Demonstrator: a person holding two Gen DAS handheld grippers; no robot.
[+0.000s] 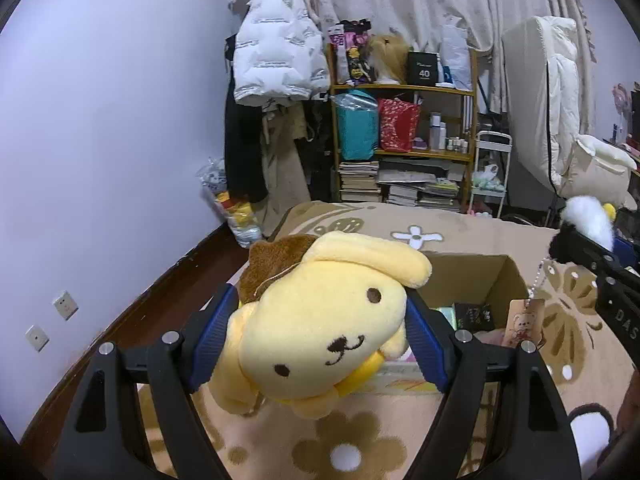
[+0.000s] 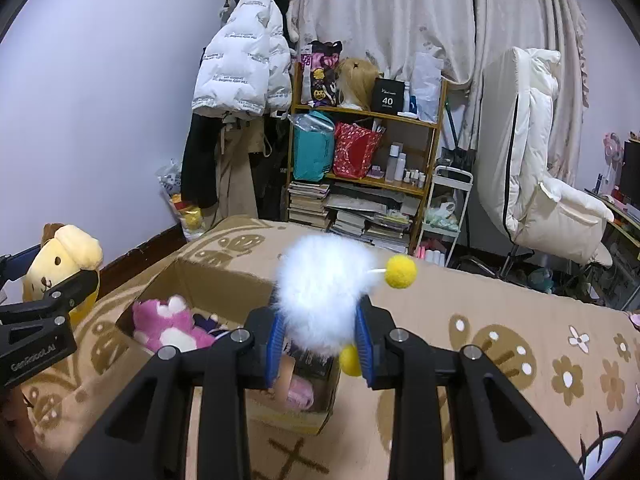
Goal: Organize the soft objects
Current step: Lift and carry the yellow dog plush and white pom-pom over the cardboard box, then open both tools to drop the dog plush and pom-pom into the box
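a: i've got the left gripper [image 1: 316, 336] clamped across the head of the yellow dog plush [image 1: 316, 320], jaws fairly wide because the head fills them. it hangs in the air just in front of the cardboard box [image 1: 480, 276], on the side nearer me.

b: how does it look to handle?

a: light and squashy, i'd say. the blue pads [image 1: 212, 340] dent the cheeks a little, so the grip looks sound, but the body dangles below and could swing. the head is the fattest part, so i'd hold there.

b: and the right?

a: the right gripper [image 2: 320, 340] is nearly closed on the white fluffy pom-pom toy [image 2: 324, 300], above the box's near right corner. it has a yellow ball [image 2: 400, 272] on a thin stalk and another by the right pad. i reckon it weighs almost nothing, and the fur compresses a lot, so it may slip; i'd grip the core, never the stalk.

b: anything in the box?

a: a pink plush [image 2: 168, 324] lies inside, toward its left wall.
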